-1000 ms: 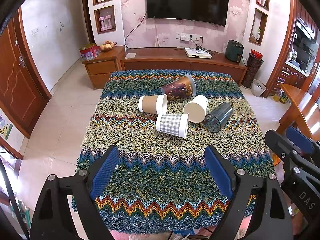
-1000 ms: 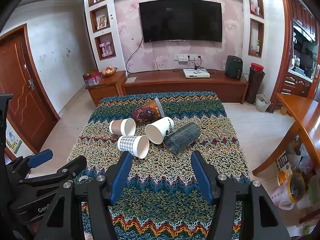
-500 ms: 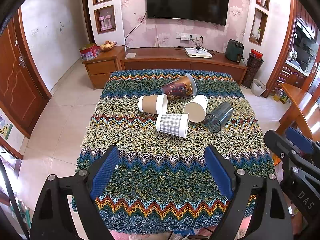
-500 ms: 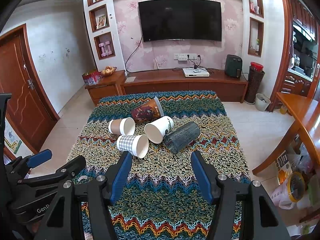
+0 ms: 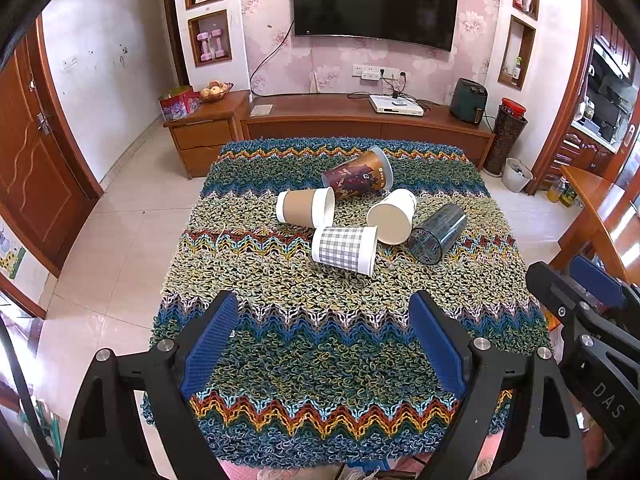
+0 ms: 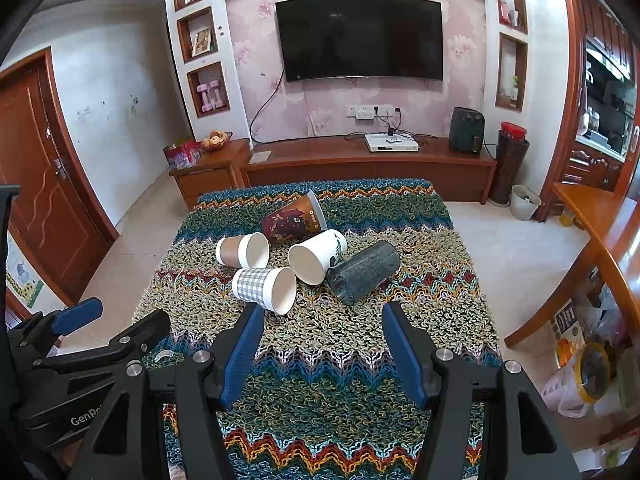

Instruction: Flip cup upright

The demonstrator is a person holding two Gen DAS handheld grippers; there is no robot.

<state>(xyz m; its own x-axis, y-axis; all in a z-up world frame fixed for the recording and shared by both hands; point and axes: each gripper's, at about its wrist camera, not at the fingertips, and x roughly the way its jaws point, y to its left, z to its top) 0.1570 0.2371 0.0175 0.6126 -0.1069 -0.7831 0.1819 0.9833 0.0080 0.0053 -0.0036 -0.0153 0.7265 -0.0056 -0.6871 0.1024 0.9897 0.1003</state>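
nothing done yet: i hold both the left gripper (image 5: 322, 338) and right gripper (image 6: 322, 354) wide open, empty, near the table's front edge; all five cups, including the grey checked paper cup (image 6: 264, 289), lie tipped mid-table.

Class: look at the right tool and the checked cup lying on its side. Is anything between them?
Nothing visible: only bare knitted cloth lies between the open right tool and the checked cup.

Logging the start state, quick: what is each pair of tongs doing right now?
Left tongs: open, holding nothing, short of the fallen cups.
Right tongs: open, holding nothing, just short of the checked cup.
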